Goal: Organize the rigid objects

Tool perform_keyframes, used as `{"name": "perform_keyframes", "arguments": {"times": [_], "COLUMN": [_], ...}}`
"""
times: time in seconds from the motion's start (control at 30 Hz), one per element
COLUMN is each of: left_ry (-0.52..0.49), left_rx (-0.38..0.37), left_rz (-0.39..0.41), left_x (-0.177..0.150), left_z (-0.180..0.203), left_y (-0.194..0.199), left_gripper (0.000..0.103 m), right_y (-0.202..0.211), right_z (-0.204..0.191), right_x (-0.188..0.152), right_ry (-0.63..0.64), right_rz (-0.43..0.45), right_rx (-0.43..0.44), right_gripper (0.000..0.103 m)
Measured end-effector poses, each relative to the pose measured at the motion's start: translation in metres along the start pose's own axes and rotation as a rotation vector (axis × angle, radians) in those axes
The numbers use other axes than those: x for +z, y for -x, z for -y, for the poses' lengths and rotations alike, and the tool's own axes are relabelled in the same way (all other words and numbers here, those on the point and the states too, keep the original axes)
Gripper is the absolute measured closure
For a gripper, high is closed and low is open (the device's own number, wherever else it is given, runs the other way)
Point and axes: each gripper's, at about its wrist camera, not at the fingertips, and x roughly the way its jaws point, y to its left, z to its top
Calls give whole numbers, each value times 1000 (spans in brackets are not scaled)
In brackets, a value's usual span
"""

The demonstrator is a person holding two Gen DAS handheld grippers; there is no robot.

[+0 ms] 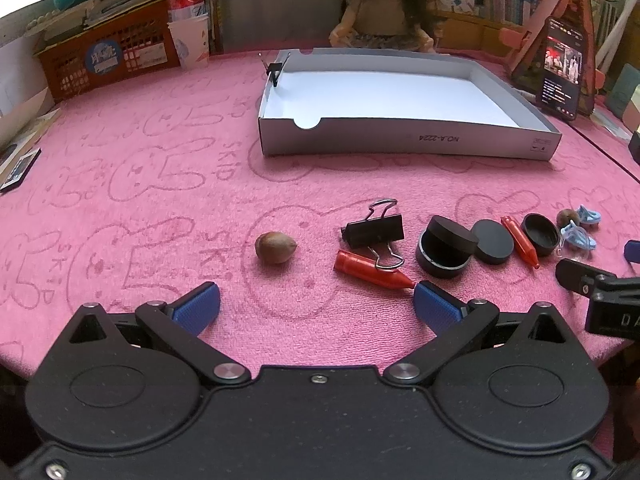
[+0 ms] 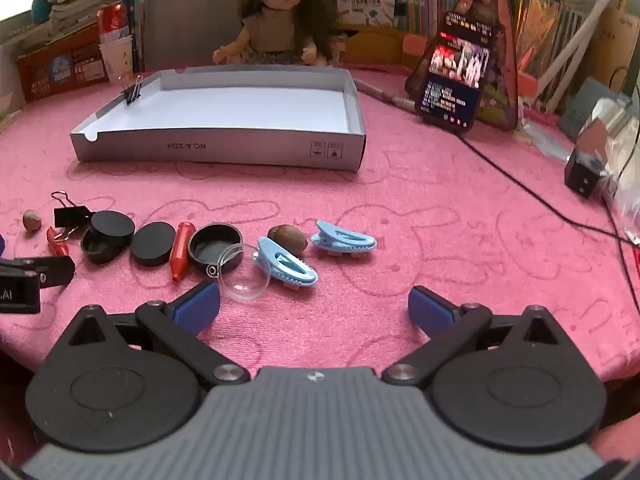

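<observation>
Left wrist view: my left gripper (image 1: 316,300) and right gripper (image 2: 314,300) both gape wide, empty, near the table's front edge. Nut (image 1: 276,247), binder clip (image 1: 374,230), red crayon (image 1: 372,272) lie loose — tray (image 1: 400,140) empty behind. I'd straddle the nut squarely, then close.

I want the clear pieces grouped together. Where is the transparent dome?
In the right wrist view the transparent dome lies left of centre, against the open black lid and the nearer blue clip.
</observation>
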Motion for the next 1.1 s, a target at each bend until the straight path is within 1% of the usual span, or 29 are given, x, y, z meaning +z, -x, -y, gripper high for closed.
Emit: {"name": "perform_keyframes", "arguments": {"times": [0.37,0.57,0.63,0.8,0.87,1.03,1.07,1.1], "left_ry": [-8,-8,-6,-4,-3,8,8,8], "left_rx": [-12,-11,-11,-8,-10,-16,-17,-19], "left_rz": [26,26,26,23,24,32,34,37], "left_x": [-3,-5,-5,-2,-2,-2,-2,-2], "left_z": [-2,-1,-1,0,-1,-3,-3,-3], "left_y": [2,3,3,3,3,6,6,7], "left_gripper": [0,0,0,0,0,5,7,8], "right_y": [2,0,2,4,3,2,2,2], "right_z": [3,2,3,4,4,3,3,3], "right_x": [5,3,3,0,-1,2,3,4], "right_ry": [-3,1,2,8,-4,13,39,39], "right_rz": [0,7,-14,6,-6,-18,-36,-36], "right_rx": [10,8,13,16,28,18,-6,-6], "right_gripper": [0,0,0,0,0,0,0,0]}}
